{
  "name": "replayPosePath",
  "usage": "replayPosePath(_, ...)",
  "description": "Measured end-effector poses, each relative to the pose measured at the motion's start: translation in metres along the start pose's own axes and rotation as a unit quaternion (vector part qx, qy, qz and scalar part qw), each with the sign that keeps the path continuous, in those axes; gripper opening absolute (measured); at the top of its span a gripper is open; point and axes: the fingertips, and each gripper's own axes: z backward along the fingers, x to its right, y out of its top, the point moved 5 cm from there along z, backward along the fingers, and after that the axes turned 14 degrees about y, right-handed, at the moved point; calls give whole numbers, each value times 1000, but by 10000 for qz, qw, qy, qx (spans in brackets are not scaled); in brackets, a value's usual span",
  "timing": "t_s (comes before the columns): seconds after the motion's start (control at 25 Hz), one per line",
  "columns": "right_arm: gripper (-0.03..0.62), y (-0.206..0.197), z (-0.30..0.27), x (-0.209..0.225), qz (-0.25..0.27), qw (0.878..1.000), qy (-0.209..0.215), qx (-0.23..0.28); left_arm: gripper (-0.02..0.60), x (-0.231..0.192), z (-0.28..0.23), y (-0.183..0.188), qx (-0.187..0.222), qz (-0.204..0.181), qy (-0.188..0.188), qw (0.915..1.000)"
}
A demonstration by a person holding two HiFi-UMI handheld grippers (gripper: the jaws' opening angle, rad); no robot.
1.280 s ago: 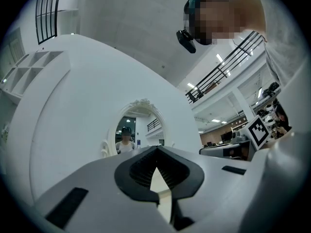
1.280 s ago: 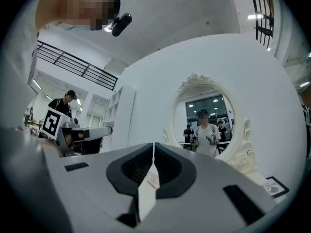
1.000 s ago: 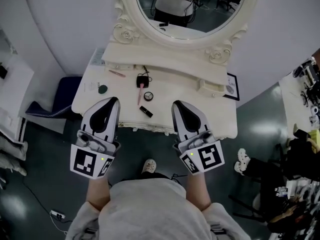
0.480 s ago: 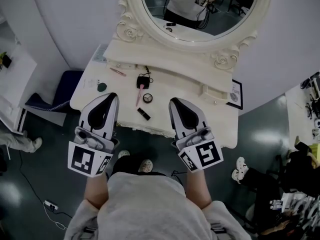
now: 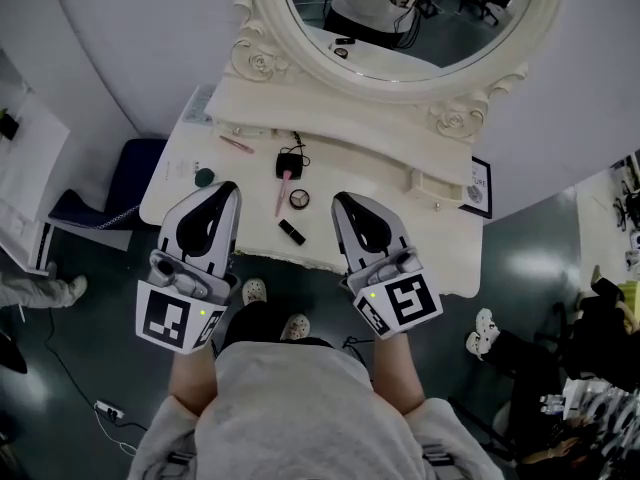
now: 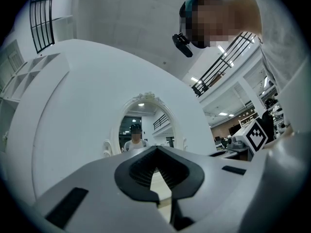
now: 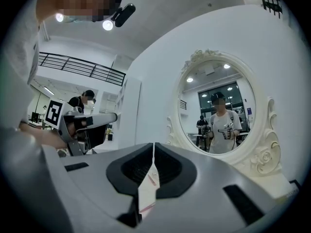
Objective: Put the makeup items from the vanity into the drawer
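Several makeup items lie on the white vanity top [image 5: 180, 196]: a pink pencil [image 5: 236, 145], a green round pot [image 5: 205, 177], a black item with a cord [image 5: 290, 162], a pink stick [image 5: 282, 190], a round compact [image 5: 299, 198] and a black lipstick [image 5: 291, 232]. My left gripper [image 5: 225, 188] [image 6: 156, 150] hovers over the vanity's front left, shut and holding nothing. The right gripper [image 5: 343, 200] [image 7: 153, 145] hovers right of the lipstick, its jaws also together and empty. A small drawer box with a knob [image 5: 428, 183] sits on the back right of the vanity.
An oval mirror [image 5: 420, 18] in an ornate white frame rises behind the vanity. A framed card [image 5: 478, 185] stands at the vanity's right end. A blue seat [image 5: 100, 203] is on the floor at left, and a power strip [image 5: 108, 406] lies nearer me.
Both grippers stay shut and nearly in place above the vanity's front edge. The right one has edged slightly left, toward the lipstick. The makeup items have not moved.
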Motion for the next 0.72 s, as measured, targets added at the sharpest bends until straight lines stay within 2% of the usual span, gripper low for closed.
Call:
replayPosePath(0.44, 25, -39, -34, 16, -250, 9975, -213, -627, 14, -19, -34, -26, -103, 64, -505, 9986)
replayPosePath(0.6, 25, -58, -45, 18, -432, 9943, -339, -914, 12, -27, -37, -50, -421, -186, -915, 9947)
replayPosePath(0.72, 25, -72, -52, 18, -534, 9912, -373, -1151, 12, -31, -44, -61, -499, -238, -1094, 9925)
